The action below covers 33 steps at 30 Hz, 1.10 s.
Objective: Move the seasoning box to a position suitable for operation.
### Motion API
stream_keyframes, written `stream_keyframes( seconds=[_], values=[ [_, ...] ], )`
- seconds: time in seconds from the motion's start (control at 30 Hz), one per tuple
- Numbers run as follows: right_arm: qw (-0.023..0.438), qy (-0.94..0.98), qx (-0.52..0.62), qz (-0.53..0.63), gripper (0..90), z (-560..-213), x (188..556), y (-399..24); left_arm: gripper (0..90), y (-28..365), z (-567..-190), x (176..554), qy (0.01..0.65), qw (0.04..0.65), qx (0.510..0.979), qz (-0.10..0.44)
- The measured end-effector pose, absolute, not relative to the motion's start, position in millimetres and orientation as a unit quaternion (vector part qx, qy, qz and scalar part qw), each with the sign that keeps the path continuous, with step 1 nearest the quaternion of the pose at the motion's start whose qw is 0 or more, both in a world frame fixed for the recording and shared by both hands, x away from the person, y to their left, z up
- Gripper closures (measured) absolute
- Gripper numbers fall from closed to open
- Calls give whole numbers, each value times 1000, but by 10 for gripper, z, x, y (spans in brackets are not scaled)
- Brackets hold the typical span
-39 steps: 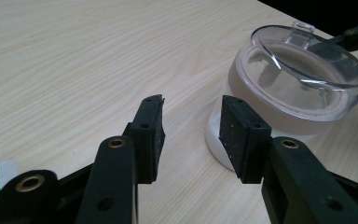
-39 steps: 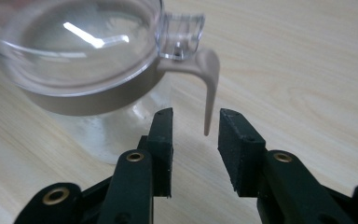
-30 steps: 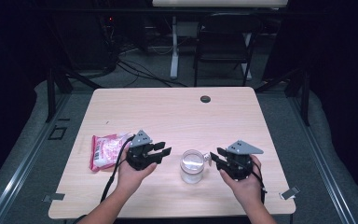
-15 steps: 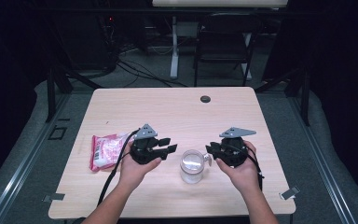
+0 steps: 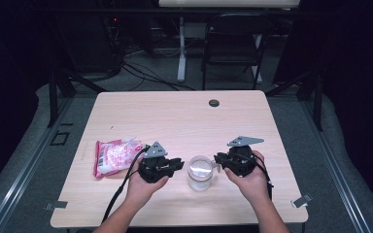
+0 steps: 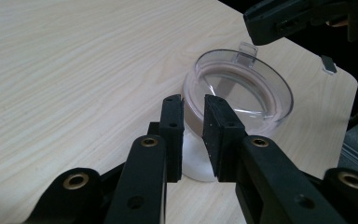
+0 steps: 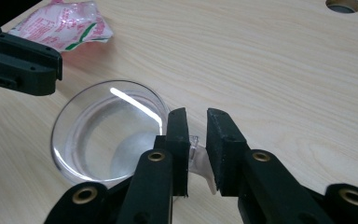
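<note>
On the worktop (image 5: pixel 184 121) a clear lidded jar (image 5: pixel 200 173) stands between the two grippers, the left gripper (image 6: pixel 193 112), its jaws just narrowed, straddling the lid's rim, and the right gripper (image 7: pixel 197 128), also just narrowed, flanking the lid's small tab (image 7: pixel 200 161) without visibly pressing it.

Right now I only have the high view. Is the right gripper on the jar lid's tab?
Observer: The tab sits between the right gripper's jaws, which have just been closing. Whether the pads press it, I can't tell.
Operator: Left gripper?
Observer: The left gripper jaws have just been closing too. The gap is narrow with nothing clamped, and the tips are right at the jar's side.
Operator: Lid seated?
Observer: The lid looks level on the jar.
</note>
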State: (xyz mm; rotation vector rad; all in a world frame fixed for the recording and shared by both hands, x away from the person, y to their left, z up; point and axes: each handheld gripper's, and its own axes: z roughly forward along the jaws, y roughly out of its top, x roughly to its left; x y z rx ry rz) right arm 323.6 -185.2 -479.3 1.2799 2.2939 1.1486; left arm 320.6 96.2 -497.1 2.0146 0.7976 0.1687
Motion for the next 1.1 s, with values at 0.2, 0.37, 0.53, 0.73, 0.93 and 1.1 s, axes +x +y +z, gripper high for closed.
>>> stream_keyframes(
  seconds=[0.2,0.37,0.53,0.73,0.93,1.1],
  values=[
    [133,788,453,397,792,-4837,3246,-1876,781,904,-5033,3199,317,454,830,65],
    [136,785,453,401,782,-4850,3240,-1862,779,893,-5048,3196,317,454,831,59],
    [133,785,449,405,766,-4861,3246,-1873,750,875,-5068,3194,303,446,840,59],
    [141,787,441,408,723,-4874,3255,-1902,746,868,-5092,3203,299,450,839,54],
    [167,787,432,409,792,-4847,3225,-1884,756,860,-5122,3205,295,444,843,67],
    [142,782,452,404,767,-4854,3235,-1910,757,862,-5142,3204,297,444,843,61]
  ],
)
